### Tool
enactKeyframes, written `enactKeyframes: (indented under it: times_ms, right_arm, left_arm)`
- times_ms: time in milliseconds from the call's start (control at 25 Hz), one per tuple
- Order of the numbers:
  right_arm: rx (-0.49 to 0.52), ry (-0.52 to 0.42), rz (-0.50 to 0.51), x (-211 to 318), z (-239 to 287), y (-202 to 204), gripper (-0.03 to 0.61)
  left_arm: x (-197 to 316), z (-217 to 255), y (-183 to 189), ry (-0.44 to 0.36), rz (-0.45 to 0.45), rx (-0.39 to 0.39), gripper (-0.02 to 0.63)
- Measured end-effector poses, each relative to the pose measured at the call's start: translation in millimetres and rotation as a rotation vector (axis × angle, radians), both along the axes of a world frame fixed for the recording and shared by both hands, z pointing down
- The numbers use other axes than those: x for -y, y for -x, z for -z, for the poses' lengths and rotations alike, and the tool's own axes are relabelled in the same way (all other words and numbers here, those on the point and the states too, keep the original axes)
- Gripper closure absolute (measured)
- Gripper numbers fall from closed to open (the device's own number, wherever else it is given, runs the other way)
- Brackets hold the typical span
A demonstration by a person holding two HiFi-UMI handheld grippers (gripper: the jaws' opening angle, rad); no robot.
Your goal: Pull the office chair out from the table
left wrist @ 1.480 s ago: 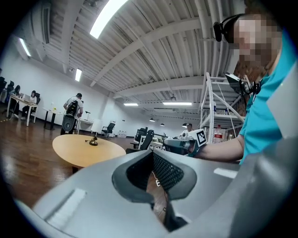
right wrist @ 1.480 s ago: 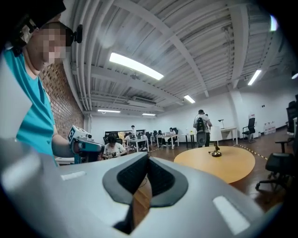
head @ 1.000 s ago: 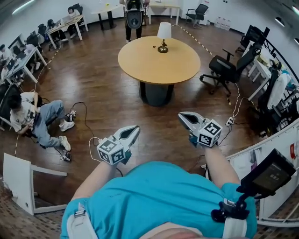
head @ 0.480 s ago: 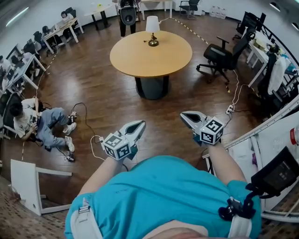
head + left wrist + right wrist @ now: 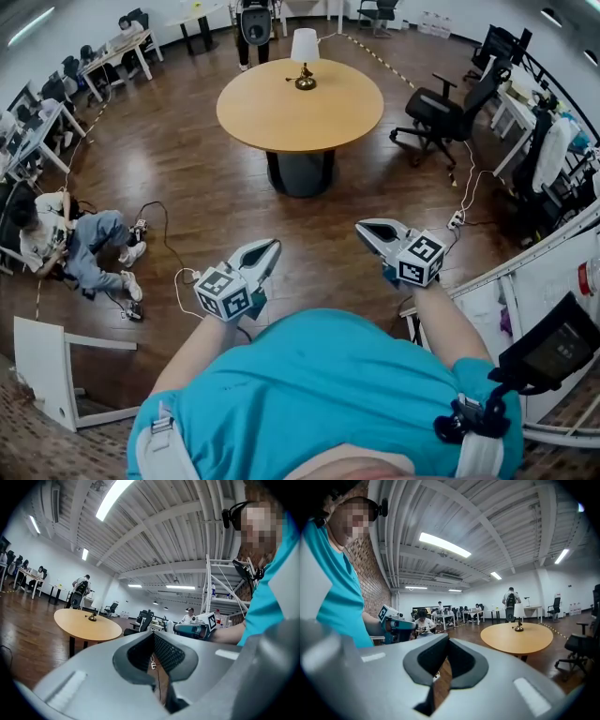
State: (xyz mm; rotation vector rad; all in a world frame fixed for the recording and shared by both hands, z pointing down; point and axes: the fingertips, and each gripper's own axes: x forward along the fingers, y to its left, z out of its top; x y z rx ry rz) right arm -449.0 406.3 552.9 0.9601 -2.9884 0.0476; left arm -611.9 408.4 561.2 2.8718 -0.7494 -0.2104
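Torso (image 5: 319, 394) in a teal shirt fills the bottom of the head view, with both forearms reaching forward. The left gripper (image 5: 266, 250) is held out level in front of the body. Its two jaws are clenched together with nothing between them, and its marker cube sits nearest the wrist. The right gripper (image 5: 367, 230) is held beside it, also level, with its jaws likewise pressed together and empty. The two grippers are apart from each other and touch nothing.

Below them is a dark wooden floor (image 5: 206, 187). A thin white cable (image 5: 173, 267) trails across it just left of the left gripper, and a white power strip (image 5: 457, 220) lies on it to the right. At the left edge a seated person (image 5: 66, 234) is on the floor, and a white panel (image 5: 37, 361) is nearer, at the lower left.

Further ahead, mid-room, stands a round wooden surface (image 5: 300, 103) on a dark central pedestal. A small lamp (image 5: 304, 52) with a white shade stands near its far edge. The black office chair (image 5: 441, 117) stands on its wheeled base to the right of that surface. It is near the rim but not touching, with a strip of floor between them, and it is well apart from both grippers.

Beyond, a standing person (image 5: 253, 19) is at the far side, and desks (image 5: 37, 127) line the left wall.
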Motion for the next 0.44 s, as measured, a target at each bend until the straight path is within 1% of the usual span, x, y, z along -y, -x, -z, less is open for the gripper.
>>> enactKeyframes:
  times_ms: [200,440]
  right_arm:
    - [-0.018,0.002,0.015,9.2,9.7,22.7,0.583]
    - [-0.034,0.008,0.023,13.1,4.4,23.6,0.583]
  left_arm:
    - [6.4,11.3,24.7,0.004,0.016,-0.019,0.589]
    - [10.8,5.5,18.1,0.004,0.010,-0.034,0.589]
